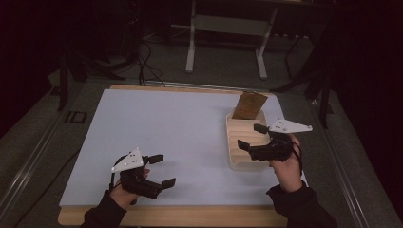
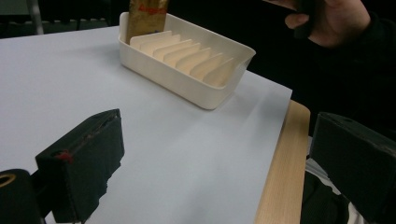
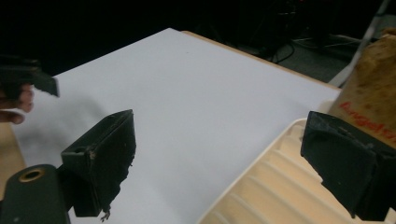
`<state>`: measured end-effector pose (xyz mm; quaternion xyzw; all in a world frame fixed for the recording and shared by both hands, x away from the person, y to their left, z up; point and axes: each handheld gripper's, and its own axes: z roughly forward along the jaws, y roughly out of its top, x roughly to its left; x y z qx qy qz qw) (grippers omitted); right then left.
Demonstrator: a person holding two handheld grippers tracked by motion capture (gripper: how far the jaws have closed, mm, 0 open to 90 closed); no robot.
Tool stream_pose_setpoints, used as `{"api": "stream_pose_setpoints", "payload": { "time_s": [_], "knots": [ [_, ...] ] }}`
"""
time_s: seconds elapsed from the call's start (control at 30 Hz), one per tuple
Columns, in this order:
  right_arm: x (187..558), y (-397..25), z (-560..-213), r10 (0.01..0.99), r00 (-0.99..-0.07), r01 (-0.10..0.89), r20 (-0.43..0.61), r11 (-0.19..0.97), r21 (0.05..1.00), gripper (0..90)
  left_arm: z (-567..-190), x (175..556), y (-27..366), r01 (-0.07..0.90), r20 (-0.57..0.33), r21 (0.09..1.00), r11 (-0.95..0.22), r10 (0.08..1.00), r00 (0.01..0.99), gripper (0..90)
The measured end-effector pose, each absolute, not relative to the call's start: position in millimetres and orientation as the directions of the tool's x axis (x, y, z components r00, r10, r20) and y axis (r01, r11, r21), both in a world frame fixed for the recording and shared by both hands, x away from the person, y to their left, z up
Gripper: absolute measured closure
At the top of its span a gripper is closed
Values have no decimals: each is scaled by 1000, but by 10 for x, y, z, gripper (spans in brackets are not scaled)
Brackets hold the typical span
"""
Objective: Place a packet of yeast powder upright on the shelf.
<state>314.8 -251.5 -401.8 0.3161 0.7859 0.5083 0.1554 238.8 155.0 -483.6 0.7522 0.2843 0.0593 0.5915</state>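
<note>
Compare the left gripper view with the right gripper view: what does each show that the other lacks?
Left gripper view alone: the whole cream rack with its row of dividers, and the table's wooden edge along the white sheet. Right gripper view alone: the person's other hand at the far left holding the left gripper, and red lettering close up on the brown packet. Both share the white sheet, the rack, the packet standing at its end, and open jaws.

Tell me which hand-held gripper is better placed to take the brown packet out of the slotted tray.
Right. The right hand-held gripper hangs open over the slotted tray, near the brown packet. The left hand-held gripper is open across the table.
</note>
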Motion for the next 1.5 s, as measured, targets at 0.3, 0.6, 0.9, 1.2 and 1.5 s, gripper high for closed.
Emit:
{"api": "stream_pose_setpoints", "payload": {
  "time_s": [0.3,0.6,0.9,1.2,1.5],
  "knots": [
    [2860,-2364,-4074,629,-777,301,44,308,903,102,-4836,2383,1549,356,-245,924,-142,496,833,38],
    [2597,-2249,-4173,563,-824,283,61,315,906,102,-4835,2377,1542,352,-242,925,-142,493,836,38],
    [2389,-2192,-4346,530,-843,285,86,306,908,104,-4847,2352,1509,332,-218,928,-169,478,851,38],
    [2279,-2293,-4403,542,-839,275,49,345,898,104,-4847,2342,1508,326,-211,929,-175,473,856,38],
    [2213,-2332,-4484,528,-849,256,13,390,884,103,-4860,2338,1495,326,-211,928,-181,467,859,38]
  ]
}}
